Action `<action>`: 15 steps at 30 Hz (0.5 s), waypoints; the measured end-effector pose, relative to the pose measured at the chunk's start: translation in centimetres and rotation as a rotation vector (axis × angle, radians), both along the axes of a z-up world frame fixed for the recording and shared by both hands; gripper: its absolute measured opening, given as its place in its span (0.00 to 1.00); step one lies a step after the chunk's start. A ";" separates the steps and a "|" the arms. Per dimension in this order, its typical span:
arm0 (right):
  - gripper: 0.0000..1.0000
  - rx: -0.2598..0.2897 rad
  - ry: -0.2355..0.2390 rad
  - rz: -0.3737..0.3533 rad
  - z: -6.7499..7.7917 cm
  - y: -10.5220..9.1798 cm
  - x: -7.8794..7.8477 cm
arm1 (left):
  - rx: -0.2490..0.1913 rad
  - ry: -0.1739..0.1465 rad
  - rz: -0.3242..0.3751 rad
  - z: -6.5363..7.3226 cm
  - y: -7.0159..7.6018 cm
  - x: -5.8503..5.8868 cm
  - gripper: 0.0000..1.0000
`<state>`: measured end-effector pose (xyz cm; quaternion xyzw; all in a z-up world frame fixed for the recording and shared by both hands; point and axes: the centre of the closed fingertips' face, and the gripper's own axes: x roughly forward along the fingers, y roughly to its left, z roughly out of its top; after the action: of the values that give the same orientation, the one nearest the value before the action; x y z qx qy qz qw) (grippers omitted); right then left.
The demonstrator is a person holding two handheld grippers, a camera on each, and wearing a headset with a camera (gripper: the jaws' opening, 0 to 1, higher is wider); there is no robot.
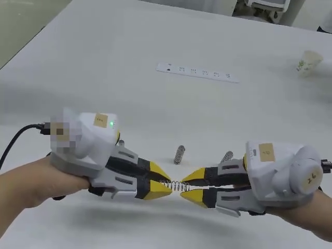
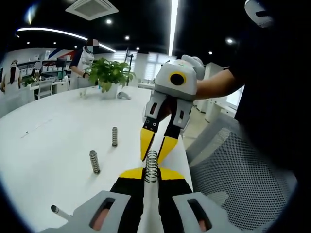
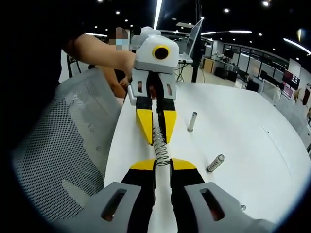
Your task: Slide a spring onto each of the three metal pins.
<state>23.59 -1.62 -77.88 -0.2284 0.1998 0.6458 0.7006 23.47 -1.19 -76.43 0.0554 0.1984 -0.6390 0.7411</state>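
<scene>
In the head view the left tongs (image 1: 167, 184) reach in from 9 o'clock, narrowed onto one end of a spring (image 1: 175, 184) held level above the white worktop (image 1: 104, 62). The right tongs (image 1: 183, 188) meet it from 3 o'clock, pinched on the other end. At 12 o'clock of the spring stands a spring-clad pin (image 1: 179, 154), and at 2 o'clock a second clad pin (image 1: 227, 156). Far off at 12 o'clock lies a power strip (image 1: 197, 72). A paper cup (image 1: 309, 63) sits at 2 o'clock. In the right gripper view a bare pin (image 3: 192, 121) stands upright at 3 o'clock of the left tongs.
</scene>
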 end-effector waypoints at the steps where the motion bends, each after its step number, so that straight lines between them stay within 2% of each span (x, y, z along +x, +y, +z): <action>1: 0.08 0.002 0.001 0.000 0.0 0.0 0.0 | 0.000 0.000 -0.001 0.0 0.0 0.0 0.02; 9: 0.08 0.013 0.002 0.002 0.4 -0.1 0.1 | -0.002 -0.007 -0.004 -0.1 0.0 0.1 0.02; 15: 0.07 0.031 0.000 0.000 1.2 0.0 0.3 | -0.009 -0.011 -0.001 0.0 0.0 0.2 0.02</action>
<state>23.85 -1.64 -76.70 -0.2173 0.1898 0.6490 0.7040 23.69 -1.20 -76.45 0.0557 0.1914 -0.6400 0.7421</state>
